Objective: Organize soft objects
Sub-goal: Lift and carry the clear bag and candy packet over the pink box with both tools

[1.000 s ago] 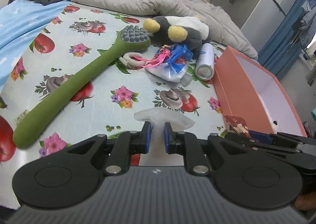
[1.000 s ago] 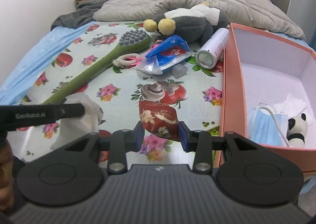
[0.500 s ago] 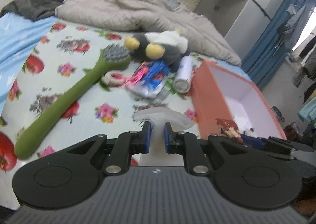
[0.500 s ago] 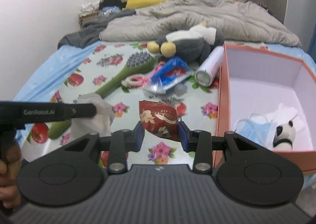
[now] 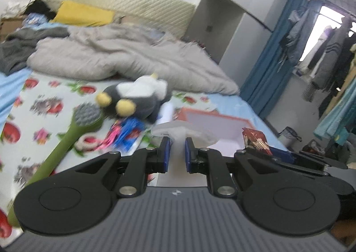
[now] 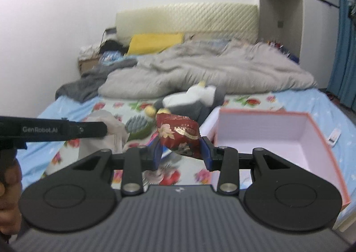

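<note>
My left gripper is shut on a white tissue and holds it above the bed; the tissue also shows in the right wrist view. My right gripper is shut on a red snack packet, lifted above the bed just left of the pink box. The packet also shows in the left wrist view. A grey and white plush toy lies on the flowered sheet behind the box.
A green long-handled brush lies at left on the sheet. A blue and pink packet lies beside it. A grey quilt and a yellow pillow lie at the head of the bed. Blue curtains hang at right.
Both grippers have risen well above the bed with the tissue and the red packet still held. The views have tilted up toward the headboard and the box.
</note>
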